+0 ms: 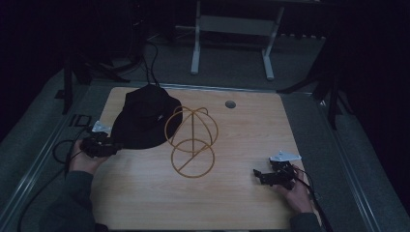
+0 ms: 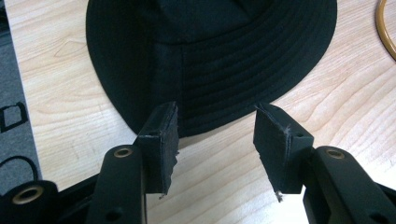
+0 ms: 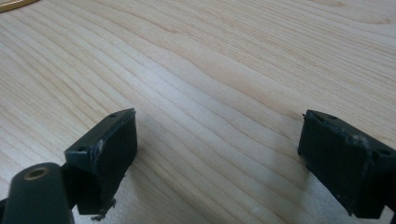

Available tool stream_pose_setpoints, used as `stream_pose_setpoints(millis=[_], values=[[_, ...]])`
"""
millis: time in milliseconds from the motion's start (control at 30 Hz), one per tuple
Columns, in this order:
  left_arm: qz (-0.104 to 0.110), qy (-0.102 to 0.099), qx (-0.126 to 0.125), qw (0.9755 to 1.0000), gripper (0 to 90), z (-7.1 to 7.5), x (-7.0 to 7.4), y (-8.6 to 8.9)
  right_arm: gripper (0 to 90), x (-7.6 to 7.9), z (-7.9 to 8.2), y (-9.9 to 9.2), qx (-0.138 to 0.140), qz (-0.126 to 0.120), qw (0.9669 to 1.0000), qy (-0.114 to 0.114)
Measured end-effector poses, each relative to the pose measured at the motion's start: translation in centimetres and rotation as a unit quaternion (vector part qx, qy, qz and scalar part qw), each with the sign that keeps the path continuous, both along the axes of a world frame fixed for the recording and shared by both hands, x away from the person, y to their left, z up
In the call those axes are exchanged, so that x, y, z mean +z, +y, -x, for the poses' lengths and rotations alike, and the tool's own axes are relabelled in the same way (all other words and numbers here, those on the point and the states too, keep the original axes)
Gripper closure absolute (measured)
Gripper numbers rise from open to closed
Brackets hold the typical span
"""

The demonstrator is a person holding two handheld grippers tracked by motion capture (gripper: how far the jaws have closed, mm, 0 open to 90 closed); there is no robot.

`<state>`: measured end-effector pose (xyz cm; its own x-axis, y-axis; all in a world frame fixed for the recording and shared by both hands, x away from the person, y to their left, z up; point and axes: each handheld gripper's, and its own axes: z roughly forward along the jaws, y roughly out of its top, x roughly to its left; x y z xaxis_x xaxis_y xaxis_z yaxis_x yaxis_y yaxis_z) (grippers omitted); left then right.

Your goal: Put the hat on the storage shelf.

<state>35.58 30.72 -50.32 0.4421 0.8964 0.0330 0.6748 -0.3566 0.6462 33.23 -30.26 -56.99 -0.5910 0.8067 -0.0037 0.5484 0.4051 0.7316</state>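
While the left gripper (image 2: 217, 123) gapes at the hat's (image 2: 210, 56) near brim, crown cut off, the right gripper (image 3: 217, 140) gapes over bare table (image 3: 210, 70).

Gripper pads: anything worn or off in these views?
Yes. On the left gripper the pad edges are ragged, with frayed bits hanging off the lower corners. The right gripper pad shows a scuffed edge and a loose shred at its base. The black hat and the gold wire stand look intact.

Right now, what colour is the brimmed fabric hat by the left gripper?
Black: the stitched-brim fabric hat shows best in the left gripper view.
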Motion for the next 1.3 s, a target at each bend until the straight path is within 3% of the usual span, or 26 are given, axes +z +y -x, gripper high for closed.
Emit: stream_pose_setpoints(millis=[200, 533, 567, 600, 1000, 1300], values=[[-0.006, -0.007, -0.003, 1.0, 49.7, -0.1, 0.2, -0.6, 11.7, 0.0, 0.0, 0.0, 0.0, 0.0, 1.0, 0.0], [-0.009, 0.008, -0.015, 0.9998, 49.1, -0.5, 0.2, -1.4, 13.0, 0.0, 0.0, -0.1, 0.0, 0.001, 1.0, -0.001], [-0.022, 0.014, -0.021, 0.9994, 49.0, -0.4, 0.1, -1.7, 15.2, 0.0, 0.1, -0.1, -0.009, -0.002, 1.0, -0.002], [-0.022, 0.014, -0.021, 0.9994, 49.1, -0.4, 0.1, -1.7, 15.2, 0.0, 0.1, -0.1, -0.009, -0.002, 1.0, -0.002], [-0.028, 0.014, -0.026, 0.9992, 49.1, -0.3, 1.2, -1.9, 16.0, 0.0, 0.3, 0.0, -0.019, -0.004, 0.9998, -0.002], [-0.039, 0.023, -0.046, 0.9979, 49.3, -1.1, 2.6, -2.8, 16.0, 0.0, 0.3, -0.1, -0.019, -0.004, 0.9998, -0.001]])
